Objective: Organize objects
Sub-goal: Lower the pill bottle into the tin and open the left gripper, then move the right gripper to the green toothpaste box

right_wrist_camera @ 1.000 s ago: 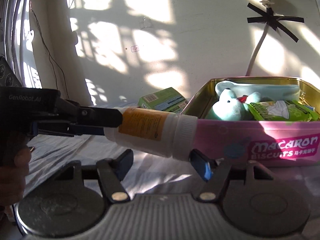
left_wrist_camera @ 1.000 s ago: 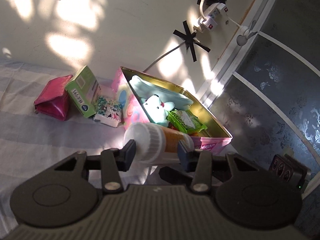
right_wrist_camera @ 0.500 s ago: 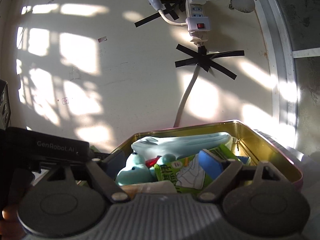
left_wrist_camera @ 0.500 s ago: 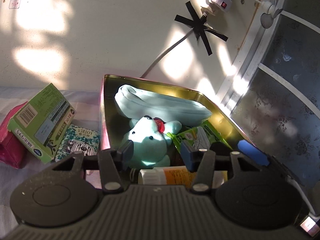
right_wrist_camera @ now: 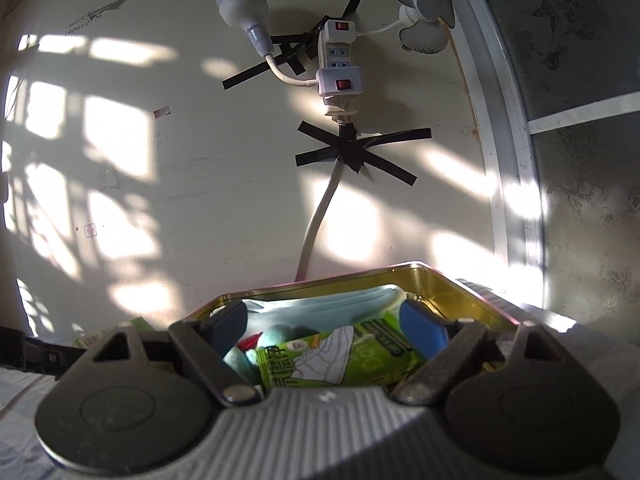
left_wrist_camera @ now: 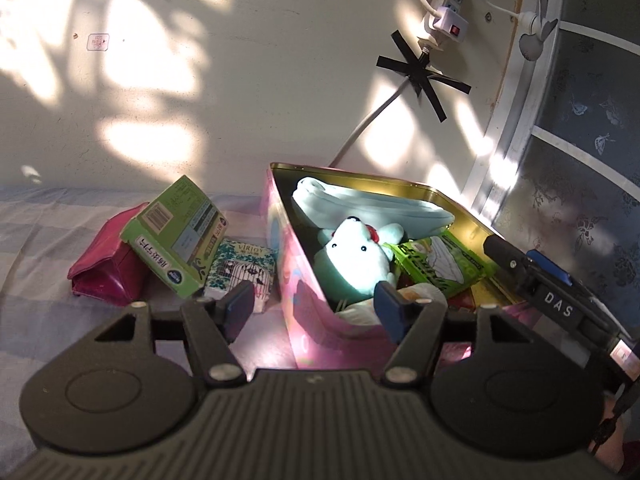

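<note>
Tin (left_wrist_camera: pixel 286 240) front and centre: a pink biscuit box with a gold inside, lid off, standing on the striped cloth (left_wrist_camera: pixel 36 232) against the wall. Inside it lies a pale blue pouch (left_wrist_camera: pixel 360 206) along the far side, a light blue plush bear (left_wrist_camera: pixel 356 258) in front of that, and a green wipes packet (left_wrist_camera: pixel 436 266) tilted beside the bear. The white bottle (left_wrist_camera: pixel 360 312) lies low at the near wall of the tin, only part of it showing past the finger.

The left gripper (left_wrist_camera: pixel 316 306) hangs over the tin's near corner; its jaws have just been opening, they stand apart, and the pads press on nothing. The right gripper (right_wrist_camera: pixel 326 326) hovers over the tin too, jaws spread wide and empty, the green packet (right_wrist_camera: pixel 340 356) and pouch (right_wrist_camera: pixel 320 306) seen between them.

Outside the tin, to its left, a green carton (left_wrist_camera: pixel 176 232) leans on a magenta pouch (left_wrist_camera: pixel 106 270), with a small birdcage-print pack (left_wrist_camera: pixel 244 270) just beside the tin's wall.
</note>
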A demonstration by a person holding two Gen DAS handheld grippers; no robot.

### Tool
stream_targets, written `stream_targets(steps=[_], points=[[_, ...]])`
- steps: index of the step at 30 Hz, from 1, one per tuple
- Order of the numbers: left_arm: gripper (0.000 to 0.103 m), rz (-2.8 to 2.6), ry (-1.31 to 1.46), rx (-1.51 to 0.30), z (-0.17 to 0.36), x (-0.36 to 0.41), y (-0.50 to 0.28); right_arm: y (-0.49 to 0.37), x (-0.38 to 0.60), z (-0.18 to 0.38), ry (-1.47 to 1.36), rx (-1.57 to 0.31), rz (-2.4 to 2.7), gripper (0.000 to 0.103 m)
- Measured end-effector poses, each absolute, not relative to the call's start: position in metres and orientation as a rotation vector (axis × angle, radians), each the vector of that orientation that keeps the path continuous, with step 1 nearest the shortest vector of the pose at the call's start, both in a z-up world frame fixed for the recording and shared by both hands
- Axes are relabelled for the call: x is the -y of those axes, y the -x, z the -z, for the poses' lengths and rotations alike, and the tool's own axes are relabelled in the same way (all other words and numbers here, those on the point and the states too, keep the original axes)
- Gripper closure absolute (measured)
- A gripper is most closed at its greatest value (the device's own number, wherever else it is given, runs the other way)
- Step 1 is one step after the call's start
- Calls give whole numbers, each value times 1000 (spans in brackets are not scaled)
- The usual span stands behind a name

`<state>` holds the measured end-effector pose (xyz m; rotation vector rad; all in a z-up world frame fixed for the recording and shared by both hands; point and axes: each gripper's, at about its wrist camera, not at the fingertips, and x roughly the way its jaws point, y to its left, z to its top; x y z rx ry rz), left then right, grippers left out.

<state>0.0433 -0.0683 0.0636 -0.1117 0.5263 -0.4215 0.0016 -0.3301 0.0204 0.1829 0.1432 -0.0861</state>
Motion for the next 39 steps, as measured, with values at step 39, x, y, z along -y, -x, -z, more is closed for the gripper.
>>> stream_targets(steps=[39], points=[[22, 223, -94, -490, -37, 83, 16, 30, 308, -10, -155, -191, 3, 10]])
